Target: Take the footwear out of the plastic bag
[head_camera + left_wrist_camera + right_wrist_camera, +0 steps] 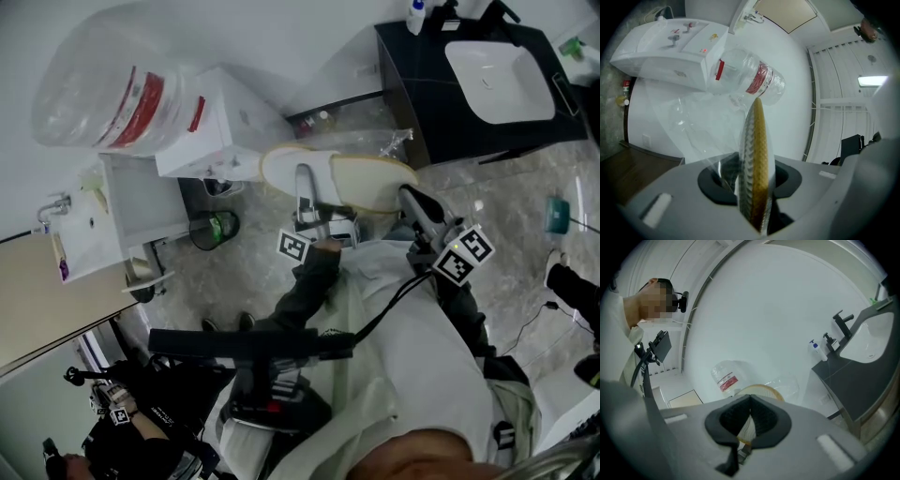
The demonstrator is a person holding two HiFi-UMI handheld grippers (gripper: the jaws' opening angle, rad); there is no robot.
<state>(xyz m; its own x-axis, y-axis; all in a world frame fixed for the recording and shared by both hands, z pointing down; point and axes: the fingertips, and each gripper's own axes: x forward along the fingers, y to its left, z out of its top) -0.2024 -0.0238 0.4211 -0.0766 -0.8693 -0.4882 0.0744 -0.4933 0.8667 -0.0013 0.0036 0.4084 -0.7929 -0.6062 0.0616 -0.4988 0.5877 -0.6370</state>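
- Right now the left gripper (pixel 307 187) is clamped on the slipper (pixel 328 173), held in the air just right of the big bottle (pixel 112 89), with the clear plastic bag (pixel 698 126) still filmed around it.
- The right gripper (pixel 412 202), farther from the bottle at the slipper's heel end, is clenched tight; I can't tell whether it pinches any film.
- Danger: the left gripper looks to pin film against the sole, so pulling may tear the bag rather than free the slipper.
- Any slip in that clamp, and the slipper drops to the floor (pixel 506 253).
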